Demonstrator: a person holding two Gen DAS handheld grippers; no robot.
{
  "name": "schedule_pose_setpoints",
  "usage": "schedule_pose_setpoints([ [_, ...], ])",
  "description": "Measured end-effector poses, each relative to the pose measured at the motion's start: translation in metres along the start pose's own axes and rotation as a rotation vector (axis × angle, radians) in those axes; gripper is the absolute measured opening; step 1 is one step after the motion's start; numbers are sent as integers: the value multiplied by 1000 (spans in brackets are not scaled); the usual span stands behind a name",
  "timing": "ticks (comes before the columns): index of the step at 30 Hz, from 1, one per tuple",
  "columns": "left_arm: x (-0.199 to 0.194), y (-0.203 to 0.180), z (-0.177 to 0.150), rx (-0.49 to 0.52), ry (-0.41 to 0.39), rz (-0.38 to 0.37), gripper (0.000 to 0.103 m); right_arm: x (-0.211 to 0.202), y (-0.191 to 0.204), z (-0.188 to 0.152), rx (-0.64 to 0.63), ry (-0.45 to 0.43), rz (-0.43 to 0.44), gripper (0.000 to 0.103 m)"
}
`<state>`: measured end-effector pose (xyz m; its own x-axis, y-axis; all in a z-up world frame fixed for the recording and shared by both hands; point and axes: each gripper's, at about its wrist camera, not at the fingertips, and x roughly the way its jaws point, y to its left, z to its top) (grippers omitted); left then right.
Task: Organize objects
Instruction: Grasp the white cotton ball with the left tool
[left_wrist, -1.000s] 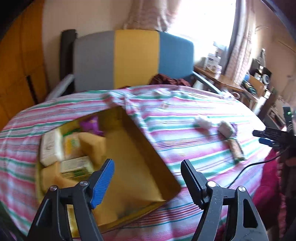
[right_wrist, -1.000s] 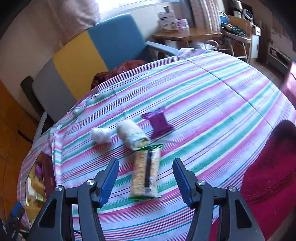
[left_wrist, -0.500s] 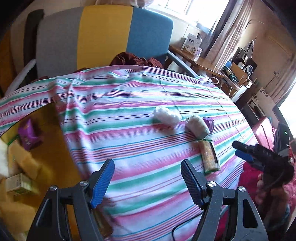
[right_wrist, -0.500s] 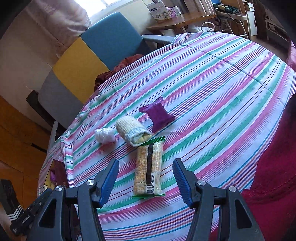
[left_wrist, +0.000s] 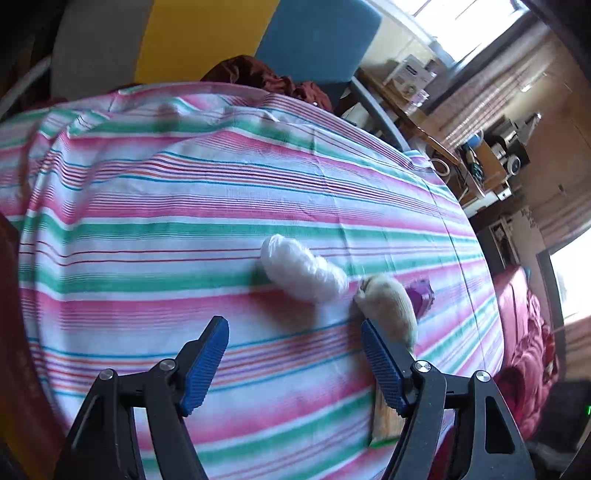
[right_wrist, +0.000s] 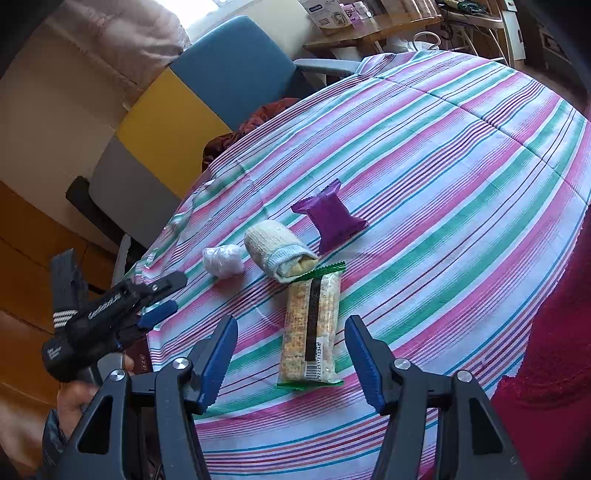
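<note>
Hovering over a worktop (right_wrist: 461, 155) draped in a pink, green and white striped cloth, two hand-held grippers face a small cluster of loose items. The right gripper (right_wrist: 290, 356) has its blue-padded fingers (right_wrist: 218, 360) standing apart and empty, with a cereal bar (right_wrist: 312, 326) in a clear, green-edged wrapper lying on the cloth just ahead of the gap between them, its barcode end nearest the fingers. Touching the bar's far end is a rolled cream bandage (right_wrist: 275, 247), with a crumpled white plastic wad (right_wrist: 222, 260) just to its left and a purple snack packet (right_wrist: 332, 219) just to its right, a little farther back.

The left gripper (left_wrist: 295, 363), seen from the right wrist view at the cloth's left edge in a person's hand (right_wrist: 72, 400), also has its fingers (left_wrist: 205, 365) parted with nothing between them. From its own camera, the white wad (left_wrist: 301, 271) lies ahead of the gap, apart from both pads, while the bandage roll (left_wrist: 388, 304) sits just beyond the right finger's tip, the purple packet (left_wrist: 421, 299) peeking out behind it. The cereal bar (left_wrist: 384, 421) is mostly hidden behind that same finger. A chair (right_wrist: 177, 122) upholstered in grey, yellow and blue panels stands at the far side, and dark red fabric (right_wrist: 554, 362) lies at the right.
</note>
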<state>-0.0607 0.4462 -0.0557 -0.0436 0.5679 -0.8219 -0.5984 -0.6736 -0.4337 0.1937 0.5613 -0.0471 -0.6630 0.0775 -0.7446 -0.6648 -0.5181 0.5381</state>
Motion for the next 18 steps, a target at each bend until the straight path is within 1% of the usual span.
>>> schedule_pose_setpoints([
  [2,14,-2,10,-35,9,-2,75,0,-1,0,3,2,8,61],
  [6,35,-8,28,-70,-8,9,75,2,-2,0,10,13,25,61],
  [8,48,-10,33,-74,-7,32,75,2,-3,0,14,14,33,61],
  [10,62,-12,34,-61,13,62,72,2,-4,0,19,16,38,61],
  [11,69,-14,33,-43,25,86,69,2,-4,0,22,15,39,61],
  [12,70,-16,31,-10,10,100,65,2,-4,0,23,14,40,61],
  [13,69,-19,28,26,2,106,55,1,-4,0,23,13,41,61],
  [14,70,-21,26,53,14,106,45,1,-4,1,22,14,41,61],
  [15,69,-20,23,66,14,115,41,2,-4,1,21,15,39,61],
  [18,61,-14,14,95,13,108,41,2,-3,1,14,16,34,61],
])
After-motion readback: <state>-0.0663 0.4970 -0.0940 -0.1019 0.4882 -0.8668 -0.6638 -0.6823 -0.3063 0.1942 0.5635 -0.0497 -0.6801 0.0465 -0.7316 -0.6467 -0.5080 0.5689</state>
